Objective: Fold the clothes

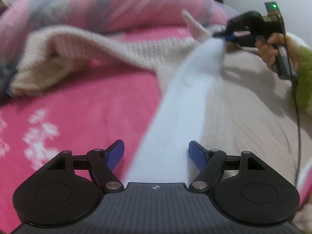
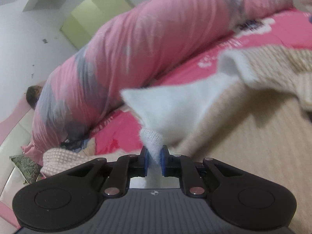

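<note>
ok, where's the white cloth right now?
The white cloth runs up the middle of the left wrist view, between the pink bedsheet and the beige sweater, its far end pinched in the right gripper.

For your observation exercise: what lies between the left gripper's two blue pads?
In the left wrist view, the white knit sleeve runs up between the open left gripper, touching neither pad, to the right gripper, which pinches it.

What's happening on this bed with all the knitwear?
A person is folding clothes with a hand-held tool in each hand. The right tool is clamped on a white knit strip, likely a sleeve or hem, of a beige sweater lying on the pink bedspread. The left tool is open, the strip between its fingers, ungripped.
</note>
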Action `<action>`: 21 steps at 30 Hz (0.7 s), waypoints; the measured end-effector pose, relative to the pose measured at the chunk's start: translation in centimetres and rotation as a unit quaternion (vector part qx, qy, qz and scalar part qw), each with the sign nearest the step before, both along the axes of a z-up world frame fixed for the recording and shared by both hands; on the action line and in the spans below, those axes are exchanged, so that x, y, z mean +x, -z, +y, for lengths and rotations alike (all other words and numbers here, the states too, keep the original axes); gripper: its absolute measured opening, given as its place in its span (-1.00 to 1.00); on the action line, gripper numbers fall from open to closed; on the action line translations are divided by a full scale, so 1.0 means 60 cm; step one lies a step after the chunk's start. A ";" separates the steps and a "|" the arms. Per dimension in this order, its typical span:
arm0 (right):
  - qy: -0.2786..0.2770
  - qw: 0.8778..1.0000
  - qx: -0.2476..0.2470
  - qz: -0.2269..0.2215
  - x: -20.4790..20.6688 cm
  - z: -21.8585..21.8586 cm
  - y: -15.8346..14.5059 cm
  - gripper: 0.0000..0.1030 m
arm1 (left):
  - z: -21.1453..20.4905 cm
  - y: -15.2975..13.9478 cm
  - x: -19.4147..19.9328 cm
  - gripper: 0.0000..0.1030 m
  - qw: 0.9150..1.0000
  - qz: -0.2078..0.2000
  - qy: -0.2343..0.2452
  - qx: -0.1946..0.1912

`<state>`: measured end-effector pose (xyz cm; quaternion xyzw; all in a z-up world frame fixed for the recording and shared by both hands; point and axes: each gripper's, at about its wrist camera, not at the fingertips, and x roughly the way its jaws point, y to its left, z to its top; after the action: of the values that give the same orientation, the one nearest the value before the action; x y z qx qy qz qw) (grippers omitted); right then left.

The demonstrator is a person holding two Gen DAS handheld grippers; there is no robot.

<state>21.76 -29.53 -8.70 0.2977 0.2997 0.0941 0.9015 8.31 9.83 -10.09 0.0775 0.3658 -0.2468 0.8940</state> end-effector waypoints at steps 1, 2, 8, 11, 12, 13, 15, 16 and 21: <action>0.000 1.000 -0.001 0.000 -0.004 -0.005 0.002 -0.74 | -0.001 0.003 -0.002 0.42 1.000 0.008 0.008 -0.005; 0.000 1.000 -0.003 0.000 -0.007 -0.009 0.004 -0.74 | 0.000 0.006 -0.002 0.41 1.000 0.015 0.011 -0.011; 0.013 1.000 0.003 0.005 -0.032 -0.042 0.027 -0.73 | 0.020 -0.006 0.001 0.09 0.998 0.034 -0.002 -0.057; 0.021 0.999 0.039 0.018 -0.044 -0.070 0.056 -0.71 | 0.012 -0.021 -0.027 0.05 0.998 0.006 0.015 -0.068; 0.022 0.998 0.058 0.021 -0.046 -0.079 0.065 -0.69 | 0.012 -0.024 -0.031 0.05 0.997 0.002 0.018 -0.079; 0.022 0.996 0.081 0.021 -0.048 -0.089 0.075 -0.69 | 0.012 -0.027 -0.035 0.05 0.996 -0.001 0.021 -0.089; 0.023 0.991 0.129 0.020 -0.050 -0.105 0.092 -0.65 | 0.013 -0.026 -0.033 0.06 0.993 0.006 0.024 -0.112; 0.024 0.989 0.147 0.023 -0.048 -0.111 0.099 -0.58 | 0.012 -0.022 -0.029 0.06 0.993 0.016 0.022 -0.119; 0.027 0.983 0.177 0.031 -0.032 -0.117 0.112 -0.26 | -0.014 0.004 -0.014 -0.22 0.991 0.063 -0.009 -0.120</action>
<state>19.86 -36.53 -15.45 0.4633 0.2981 0.1124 0.8270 7.47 9.00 -10.35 -0.0492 0.3900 -0.2853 0.8741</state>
